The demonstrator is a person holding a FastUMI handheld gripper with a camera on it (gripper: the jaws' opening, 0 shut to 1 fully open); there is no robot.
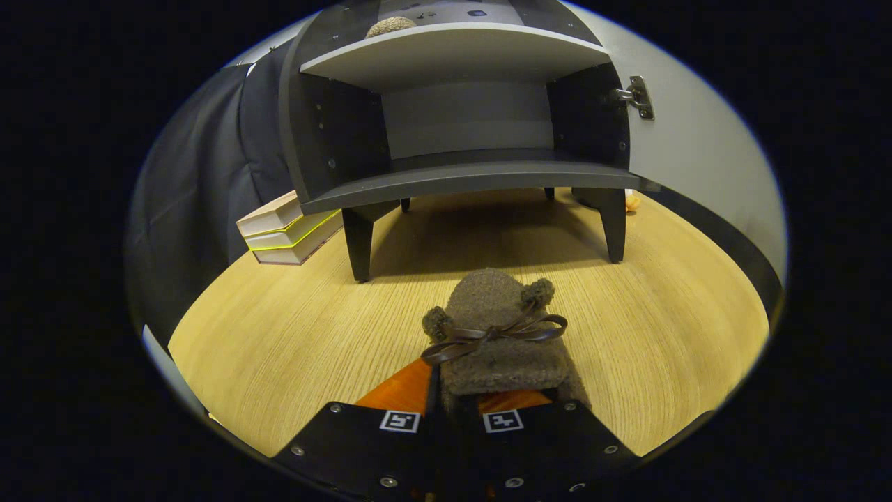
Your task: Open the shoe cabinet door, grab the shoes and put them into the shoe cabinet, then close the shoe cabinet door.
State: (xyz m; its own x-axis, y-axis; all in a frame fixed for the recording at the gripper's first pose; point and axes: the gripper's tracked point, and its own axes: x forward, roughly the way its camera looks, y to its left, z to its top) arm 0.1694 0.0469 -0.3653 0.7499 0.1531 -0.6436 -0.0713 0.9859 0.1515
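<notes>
Two fingers of the gripper (453, 408) pinch the heel of a fuzzy brown shoe (498, 335); its toe points to 12 o'clock at the shoe cabinet (460, 181). Bare wooden floor (662, 328) lies between them; the door (697, 139) swings wide at 2 o'clock; books (289, 233) sit at 10 o'clock.

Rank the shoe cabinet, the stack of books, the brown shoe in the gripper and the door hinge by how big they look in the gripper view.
1. shoe cabinet
2. brown shoe, enlarged by nearness, clamped between the gripper fingers
3. stack of books
4. door hinge
</notes>
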